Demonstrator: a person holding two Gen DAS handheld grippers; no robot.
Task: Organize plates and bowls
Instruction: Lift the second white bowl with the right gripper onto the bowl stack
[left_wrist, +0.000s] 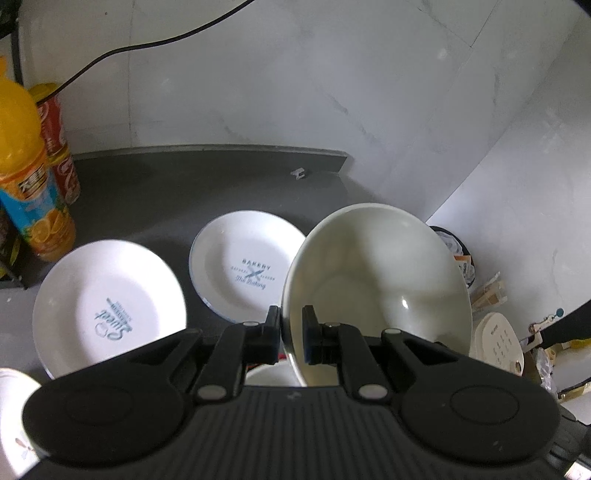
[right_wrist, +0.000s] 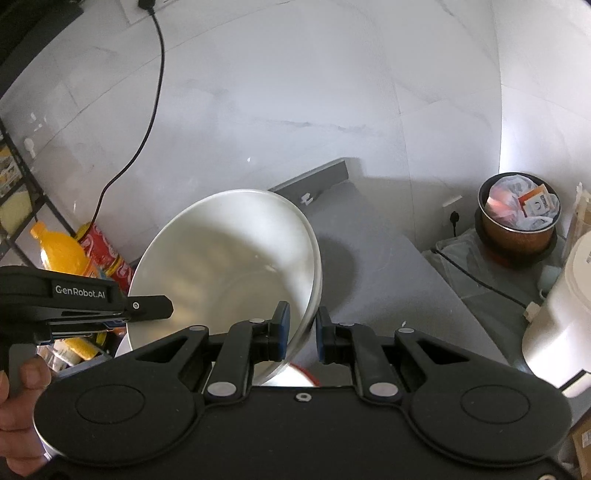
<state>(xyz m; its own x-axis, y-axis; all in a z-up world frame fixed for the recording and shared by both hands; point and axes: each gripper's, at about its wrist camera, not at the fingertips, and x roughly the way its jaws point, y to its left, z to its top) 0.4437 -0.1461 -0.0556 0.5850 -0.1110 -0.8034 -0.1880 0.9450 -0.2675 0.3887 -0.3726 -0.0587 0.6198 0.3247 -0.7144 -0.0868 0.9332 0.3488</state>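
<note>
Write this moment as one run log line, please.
left hand-held gripper: shut on pale glazed ceramic bowl rim | right hand-held gripper: straddles rim, not clamped | bowl: lifted, tilted

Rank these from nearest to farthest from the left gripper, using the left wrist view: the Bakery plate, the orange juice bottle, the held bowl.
1. Held bowl: its rim sits between the left gripper's fingers.
2. Bakery plate: on the dark counter, just ahead.
3. Orange juice bottle: far left, by the wall.
</note>
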